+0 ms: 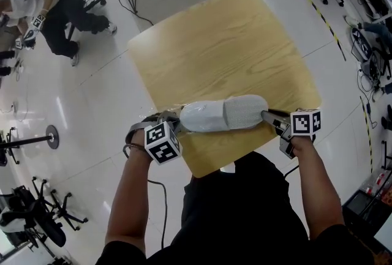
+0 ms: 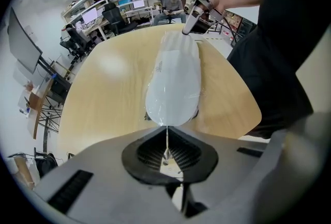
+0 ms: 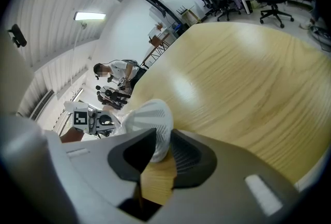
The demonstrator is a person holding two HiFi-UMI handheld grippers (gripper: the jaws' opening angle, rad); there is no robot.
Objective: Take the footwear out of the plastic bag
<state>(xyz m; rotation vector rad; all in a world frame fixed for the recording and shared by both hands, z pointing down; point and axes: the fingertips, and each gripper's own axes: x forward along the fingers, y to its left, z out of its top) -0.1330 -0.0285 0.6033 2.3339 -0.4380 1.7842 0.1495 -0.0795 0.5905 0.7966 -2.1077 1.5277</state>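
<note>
Here's the shoe [image 1: 239, 112], white, lying lengthwise along the near edge of the tabletop [image 1: 226, 43], right in front of me, sole side up as far as I can tell. The bag [image 2: 164, 109] is on it: clear film shines over the end nearest my left side and runs out to a thin twisted tail. The other end shows its ribbed texture plainly, so I judge that end is bare or at the bag's mouth; I can't tell which.

My left hand-held gripper [image 2: 166, 151] has its jaws together on that tail of film, nothing but plastic between them. My right hand-held gripper [image 3: 158, 150] is clamped on the ribbed end of the shoe, jaws partly apart with the shoe filling the gap.

So both holds are set, one on each end, and the separating itself is not yet done. Most of the shoe looks wrapped. What's left: draw bag and shoe apart, then put the shoe down free.

Room? Plenty. My left hand-held gripper sits at the tabletop's left edge with only floor [image 1: 92, 92] beyond it, so the bag can slide off that way. Bare wood stretches to the far edge. The near edge is tight against my body.
</note>
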